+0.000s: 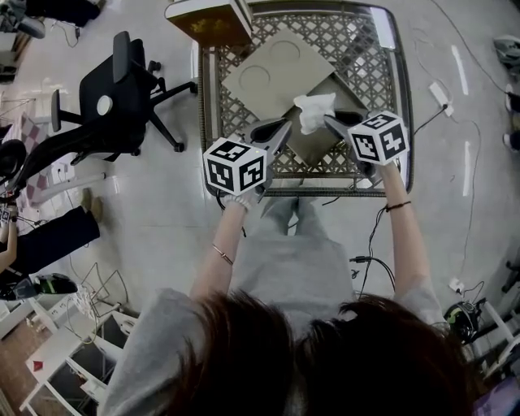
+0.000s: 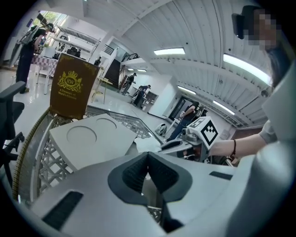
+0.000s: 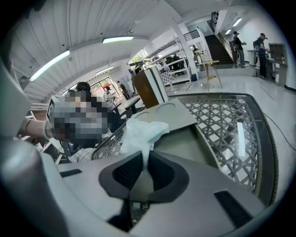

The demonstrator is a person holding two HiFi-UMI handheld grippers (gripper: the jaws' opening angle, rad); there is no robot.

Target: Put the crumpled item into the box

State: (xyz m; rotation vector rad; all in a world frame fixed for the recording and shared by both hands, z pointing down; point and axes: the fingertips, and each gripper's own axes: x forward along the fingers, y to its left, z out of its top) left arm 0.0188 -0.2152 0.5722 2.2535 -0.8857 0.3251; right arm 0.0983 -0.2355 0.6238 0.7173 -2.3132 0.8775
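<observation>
A white crumpled item (image 1: 314, 110) hangs over the open grey box (image 1: 321, 145) on the lattice table. My right gripper (image 1: 331, 122) is shut on it; in the right gripper view the item (image 3: 141, 132) rises from between the dark pads (image 3: 159, 171), with the box's hollow (image 3: 185, 143) just beyond. The box's lid (image 1: 276, 69), with two round dents, lies folded back behind it. My left gripper (image 1: 280, 128) hovers at the box's left side. Its jaws (image 2: 148, 157) meet at the tips with nothing between them. The left gripper view also shows the lid (image 2: 90, 139) and the right gripper (image 2: 178, 144).
A brown carton with a gold emblem (image 1: 207, 20) stands at the table's far left corner. The table's metal rim (image 1: 341, 192) runs right in front of the person's legs. A black office chair (image 1: 114, 93) stands on the floor to the left. Several people are in the room behind.
</observation>
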